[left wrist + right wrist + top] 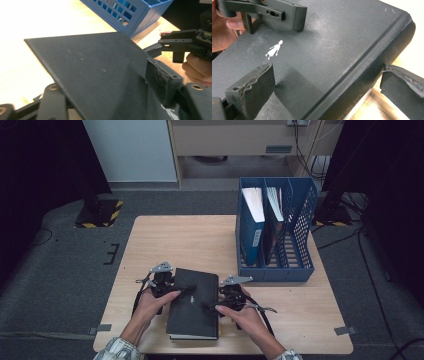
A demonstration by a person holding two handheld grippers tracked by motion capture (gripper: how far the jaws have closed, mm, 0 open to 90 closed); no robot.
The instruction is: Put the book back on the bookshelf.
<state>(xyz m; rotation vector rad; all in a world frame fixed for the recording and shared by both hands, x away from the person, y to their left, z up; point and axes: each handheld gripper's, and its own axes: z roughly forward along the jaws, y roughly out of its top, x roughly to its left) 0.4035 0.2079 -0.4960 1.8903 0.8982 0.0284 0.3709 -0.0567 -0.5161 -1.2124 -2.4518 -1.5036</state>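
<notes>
A thick black book (194, 306) lies near the table's front edge, between my two grippers. My left gripper (166, 286) is at the book's left side. In the left gripper view it (107, 83) is shut on the raised front cover (95, 67), one jaw on top and one beneath. My right gripper (226, 299) is at the book's right side. In the right gripper view it (327, 75) stands open astride the rounded spine (372, 57). One pad (252, 85) rests on the cover, and the other pad (404, 83) sits just off the spine.
A blue file holder (276, 270) with two upright books (255, 215) stands on the table's right half, just behind the right gripper. The wooden tabletop (175, 240) is bare at the left and back. Cables trail over the floor at the right.
</notes>
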